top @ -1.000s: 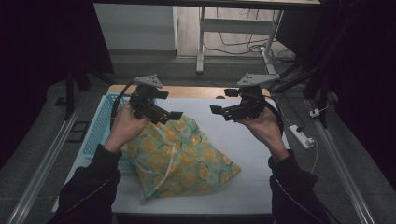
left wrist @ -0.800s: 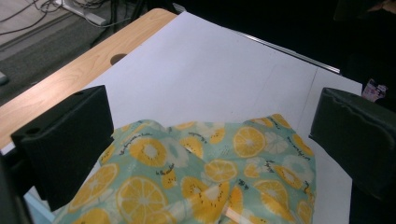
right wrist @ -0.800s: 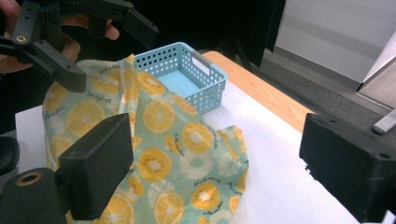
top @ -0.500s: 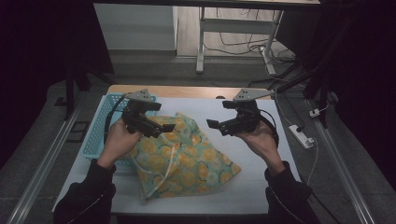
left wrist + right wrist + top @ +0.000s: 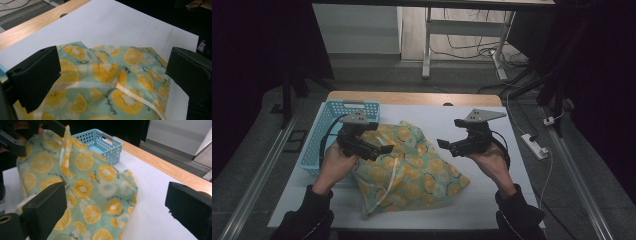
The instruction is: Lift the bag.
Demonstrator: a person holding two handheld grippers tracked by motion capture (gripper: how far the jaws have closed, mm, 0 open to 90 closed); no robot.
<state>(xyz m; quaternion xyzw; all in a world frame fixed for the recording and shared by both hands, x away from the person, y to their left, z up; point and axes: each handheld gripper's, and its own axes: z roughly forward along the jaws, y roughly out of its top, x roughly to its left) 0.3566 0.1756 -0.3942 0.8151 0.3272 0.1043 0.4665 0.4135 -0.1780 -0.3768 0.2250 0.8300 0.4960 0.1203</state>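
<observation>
Lowered since a second ago, both hands, now close over the fruit-print cloth bag [image 5: 412,167] lying crumpled on the white table top [image 5: 492,200]. Left gripper [image 5: 384,149] spread wide above the bag's left part, pinching nothing. Right gripper [image 5: 444,145] just opening, nothing between its jaws, beside the bag's right edge. Blue basket [image 5: 324,130] touching the bag's left, contents hidden. Wooden strip behind, grey floor with cables beyond.
</observation>
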